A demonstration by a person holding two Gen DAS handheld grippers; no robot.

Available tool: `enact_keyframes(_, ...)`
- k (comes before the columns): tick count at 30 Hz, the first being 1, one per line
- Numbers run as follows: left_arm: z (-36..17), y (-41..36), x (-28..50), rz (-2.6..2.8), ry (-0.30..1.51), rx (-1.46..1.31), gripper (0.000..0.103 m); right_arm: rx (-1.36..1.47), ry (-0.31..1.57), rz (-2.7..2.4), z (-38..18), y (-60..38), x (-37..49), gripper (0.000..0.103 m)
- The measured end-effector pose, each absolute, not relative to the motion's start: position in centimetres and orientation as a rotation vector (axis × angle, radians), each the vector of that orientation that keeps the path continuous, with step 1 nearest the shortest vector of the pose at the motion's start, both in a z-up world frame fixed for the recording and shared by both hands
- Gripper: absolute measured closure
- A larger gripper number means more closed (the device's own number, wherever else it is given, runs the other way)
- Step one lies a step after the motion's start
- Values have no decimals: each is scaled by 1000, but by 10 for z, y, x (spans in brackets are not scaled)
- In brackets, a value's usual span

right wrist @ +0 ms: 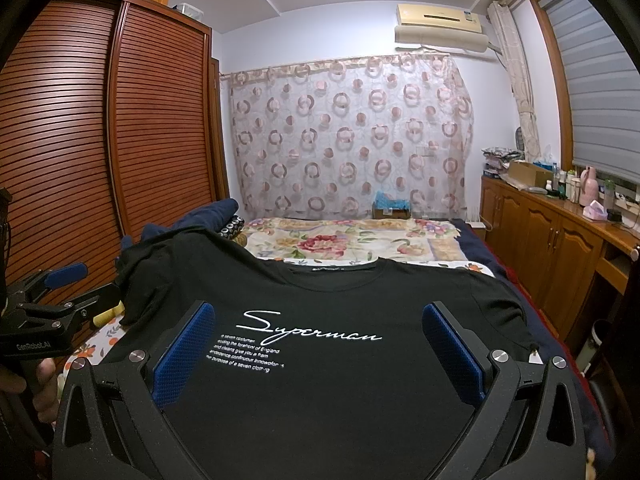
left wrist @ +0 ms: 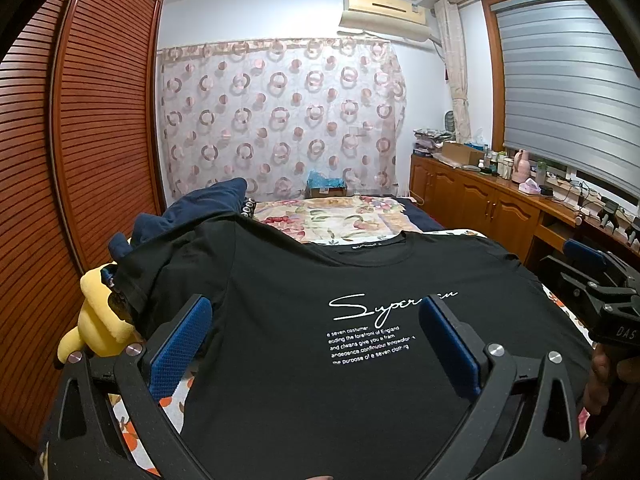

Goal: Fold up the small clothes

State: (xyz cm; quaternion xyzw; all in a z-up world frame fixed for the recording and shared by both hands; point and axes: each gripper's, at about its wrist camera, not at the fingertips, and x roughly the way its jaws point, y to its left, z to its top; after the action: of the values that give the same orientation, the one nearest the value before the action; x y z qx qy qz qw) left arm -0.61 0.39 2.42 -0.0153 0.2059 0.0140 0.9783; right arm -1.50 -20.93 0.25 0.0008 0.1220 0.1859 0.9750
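Black T-shirt point(left wrist: 304, 320) spread front-up on the bed point(left wrist: 340, 220), collar toward the far curtain point(left wrist: 280, 120), white "Superman" print facing up. Left tool point(left wrist: 316, 320) hovering over the shirt's near part, fingers wide apart, gripping nothing. Right tool point(right wrist: 320, 328) likewise spread wide above the print, empty. Yellow plush point(left wrist: 100, 320) beside the left sleeve.

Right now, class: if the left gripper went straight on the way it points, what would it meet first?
Probably the black T-shirt lying on the bed; the left gripper hovers just above it, jaws open. Depth is unclear.
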Motion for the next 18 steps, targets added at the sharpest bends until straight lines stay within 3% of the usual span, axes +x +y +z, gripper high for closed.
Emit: enact_keyframes(18, 24, 2, -8, 28, 412, -25, 0, 1, 247, 372, 1, -209, -15, 0)
